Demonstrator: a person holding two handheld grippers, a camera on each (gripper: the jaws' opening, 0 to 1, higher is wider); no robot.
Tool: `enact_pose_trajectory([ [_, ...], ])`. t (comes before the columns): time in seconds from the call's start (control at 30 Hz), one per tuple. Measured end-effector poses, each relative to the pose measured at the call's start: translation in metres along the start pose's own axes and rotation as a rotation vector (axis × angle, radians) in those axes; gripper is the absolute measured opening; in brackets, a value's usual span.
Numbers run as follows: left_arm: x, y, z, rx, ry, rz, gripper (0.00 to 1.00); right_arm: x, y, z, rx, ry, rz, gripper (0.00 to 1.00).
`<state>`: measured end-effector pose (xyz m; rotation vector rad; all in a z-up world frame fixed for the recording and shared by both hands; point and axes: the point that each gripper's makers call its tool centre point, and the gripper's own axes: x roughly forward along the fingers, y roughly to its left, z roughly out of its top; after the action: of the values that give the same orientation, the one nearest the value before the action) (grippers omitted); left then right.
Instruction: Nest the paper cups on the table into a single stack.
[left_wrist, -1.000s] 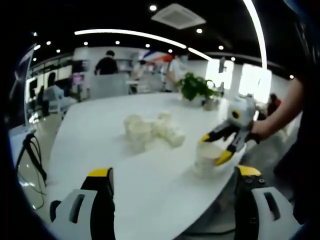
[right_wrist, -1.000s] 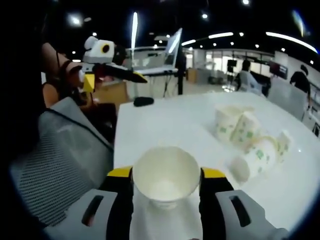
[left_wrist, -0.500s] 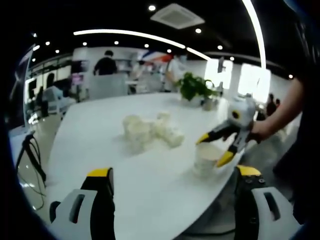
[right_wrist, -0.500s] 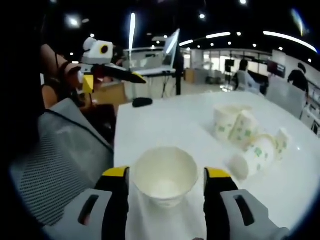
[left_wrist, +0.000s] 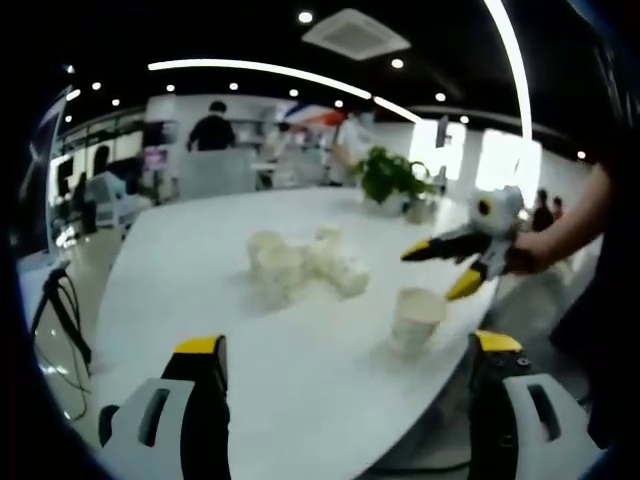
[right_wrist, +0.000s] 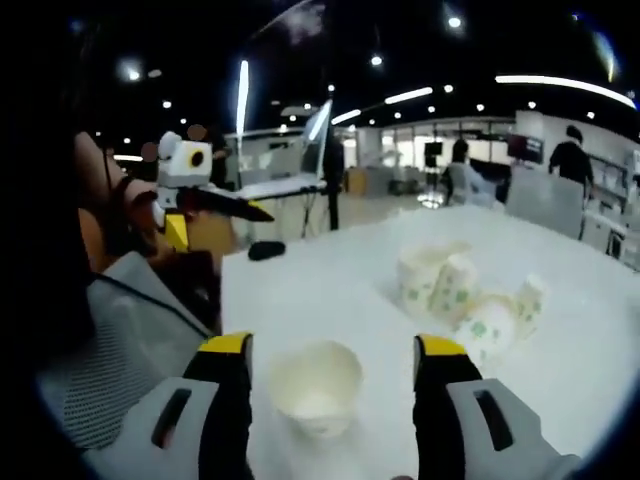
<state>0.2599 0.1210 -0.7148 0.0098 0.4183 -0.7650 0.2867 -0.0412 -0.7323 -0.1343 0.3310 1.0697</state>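
One white paper cup stands upright near the table's edge, seen from above as cup. A pile of cups with green prints lies tipped over farther in on the white table; the same pile lies to the right in the right gripper view. My right gripper is open, its jaws apart above and clear of the upright cup; this right gripper hovers just above that cup. My left gripper is open and empty over the table's near edge; the left gripper is held off the table.
A potted plant stands at the table's far side. A small black object lies on the table near its edge. A grey mesh chair sits beside that edge. People stand and sit in the background.
My right gripper opened off the upright cup, then lifted up and back, leaving the cup standing on the table. The left gripper has hardly moved.
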Motion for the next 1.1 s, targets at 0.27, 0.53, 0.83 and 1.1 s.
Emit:
enact_pose_trajectory([
  [0.27,0.004,-0.001,0.001,0.007,0.001,-0.015,1.00,-0.021,-0.034,0.004,0.045,-0.025,-0.116,0.62],
  [0.53,0.004,-0.001,0.002,0.006,0.000,-0.014,1.00,-0.045,-0.077,-0.006,0.075,-0.008,-0.257,0.68],
  [0.83,0.006,-0.002,0.002,0.004,0.002,-0.016,1.00,-0.048,-0.083,-0.013,0.095,0.008,-0.272,0.79],
  [1.1,0.008,-0.001,0.004,0.005,0.004,-0.018,1.00,-0.041,-0.081,-0.018,0.057,0.043,-0.274,0.98],
])
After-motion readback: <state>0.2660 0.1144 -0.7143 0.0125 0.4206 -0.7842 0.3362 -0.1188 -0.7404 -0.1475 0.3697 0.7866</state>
